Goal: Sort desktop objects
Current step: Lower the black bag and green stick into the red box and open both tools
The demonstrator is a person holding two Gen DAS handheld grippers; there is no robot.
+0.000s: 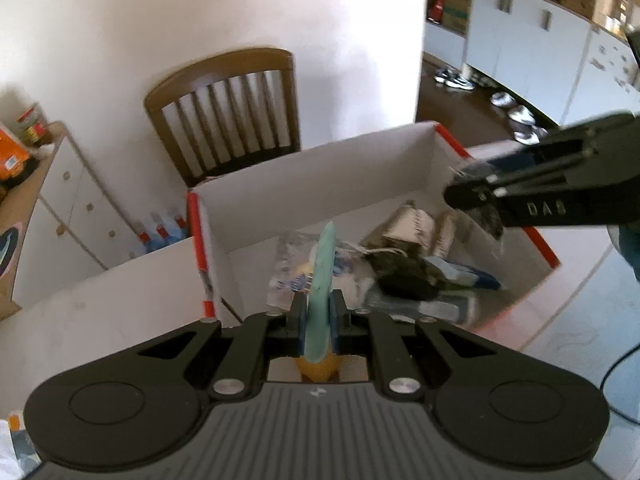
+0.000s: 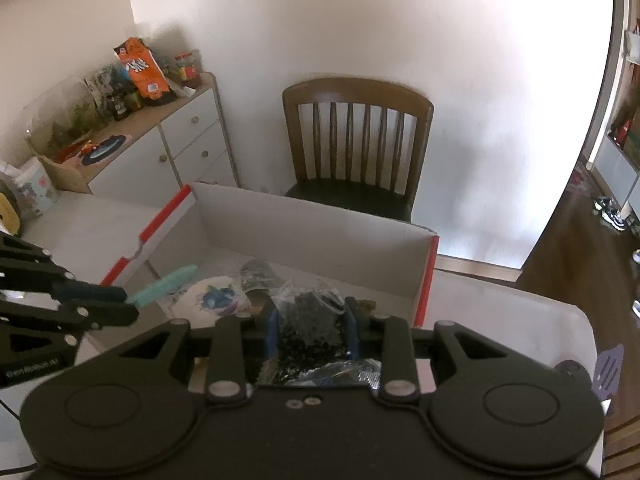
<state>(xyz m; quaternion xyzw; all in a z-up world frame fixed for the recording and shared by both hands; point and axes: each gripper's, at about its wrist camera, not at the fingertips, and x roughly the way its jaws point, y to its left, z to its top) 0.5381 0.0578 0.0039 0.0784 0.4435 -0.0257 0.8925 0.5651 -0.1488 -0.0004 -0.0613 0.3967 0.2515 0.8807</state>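
**Left wrist view: both loads poised over the box**

Left gripper (image 1: 318, 316) clamped on a teal stick (image 1: 323, 280) with an orange end, just above the near-left rim of the white box (image 1: 320, 168). Right gripper (image 2: 310, 328) closed around a dark crinkly bag (image 2: 312, 320), above the near-right wall. Best done by moving past the rim first, lowering over the pile already inside, then releasing one load at a time to avoid snagging.

One box (image 1: 320, 176), one chair (image 1: 228, 108).
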